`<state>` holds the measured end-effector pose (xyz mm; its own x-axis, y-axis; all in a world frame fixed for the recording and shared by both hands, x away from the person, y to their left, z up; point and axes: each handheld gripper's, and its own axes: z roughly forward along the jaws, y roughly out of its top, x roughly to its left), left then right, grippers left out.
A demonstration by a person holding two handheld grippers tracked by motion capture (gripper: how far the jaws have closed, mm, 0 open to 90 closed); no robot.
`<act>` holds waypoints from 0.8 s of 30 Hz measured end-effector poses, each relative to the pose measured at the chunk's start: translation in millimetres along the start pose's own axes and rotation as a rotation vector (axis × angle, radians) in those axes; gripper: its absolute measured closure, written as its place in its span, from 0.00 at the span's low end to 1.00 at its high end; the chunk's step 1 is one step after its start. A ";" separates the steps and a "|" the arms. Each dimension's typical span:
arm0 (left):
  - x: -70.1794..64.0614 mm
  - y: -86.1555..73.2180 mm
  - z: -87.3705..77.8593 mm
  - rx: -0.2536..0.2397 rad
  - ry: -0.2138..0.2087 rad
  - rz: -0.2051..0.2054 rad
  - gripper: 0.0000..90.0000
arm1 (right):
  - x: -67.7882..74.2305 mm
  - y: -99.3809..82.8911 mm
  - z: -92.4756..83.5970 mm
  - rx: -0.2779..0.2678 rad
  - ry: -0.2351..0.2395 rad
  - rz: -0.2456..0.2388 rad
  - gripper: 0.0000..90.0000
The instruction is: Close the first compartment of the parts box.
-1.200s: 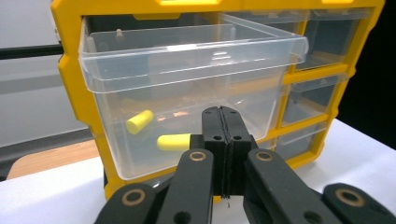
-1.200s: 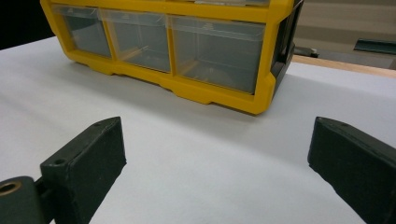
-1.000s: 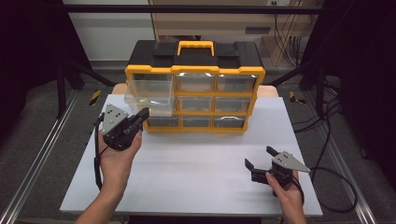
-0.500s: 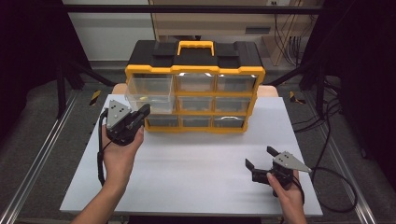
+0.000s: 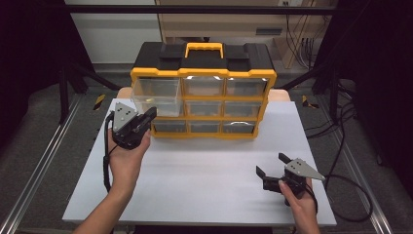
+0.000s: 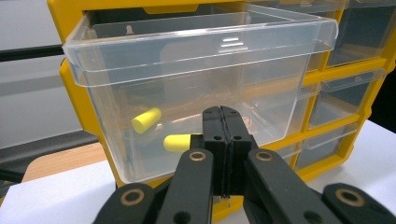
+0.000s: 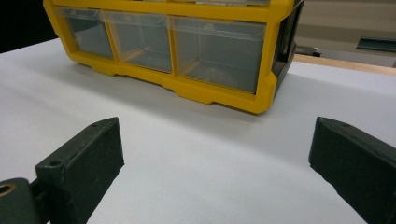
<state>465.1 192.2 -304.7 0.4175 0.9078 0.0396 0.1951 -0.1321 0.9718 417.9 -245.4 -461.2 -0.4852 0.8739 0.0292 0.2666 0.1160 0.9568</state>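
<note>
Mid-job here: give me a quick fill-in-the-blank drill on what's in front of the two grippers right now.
1. The left gripper has its jaws ____.
2. The pulled-out clear drawer of the yellow organizer holds two ____ foam earplugs.
3. The right gripper rests low over the white table with its jaws ____.
4. The organizer's carry handle is ____.

Missing words: shut; yellow; open; yellow
</note>
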 end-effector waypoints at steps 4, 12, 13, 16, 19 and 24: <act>2.5 1.1 4.0 0.003 -0.003 -0.014 1.00 | 0.3 0.1 -0.6 0.001 -0.004 0.008 0.04; 8.8 2.1 9.4 0.008 -0.011 -0.023 1.00 | 0.3 -0.8 0.8 0.014 -0.011 -0.006 0.04; 9.5 2.7 10.2 0.009 -0.009 -0.022 1.00 | 0.1 -0.9 1.0 0.017 -0.012 -0.011 0.04; 11.4 5.5 13.2 0.010 -0.008 -0.019 1.00 | 0.5 -1.2 1.4 0.016 -0.010 -0.013 0.04; 13.6 9.4 15.3 0.011 -0.005 -0.024 1.00 | 1.4 -1.4 0.9 0.012 -0.006 -0.008 0.04; 14.5 12.6 19.0 0.026 0.004 -0.002 1.00 | 2.7 -1.0 0.6 0.011 -0.006 -0.008 0.04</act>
<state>490.5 196.1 -296.2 0.4138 0.9095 0.0386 0.2193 -0.1408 0.9654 416.8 -242.9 -462.3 -0.4822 0.8759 0.0198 0.2716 0.1279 0.9539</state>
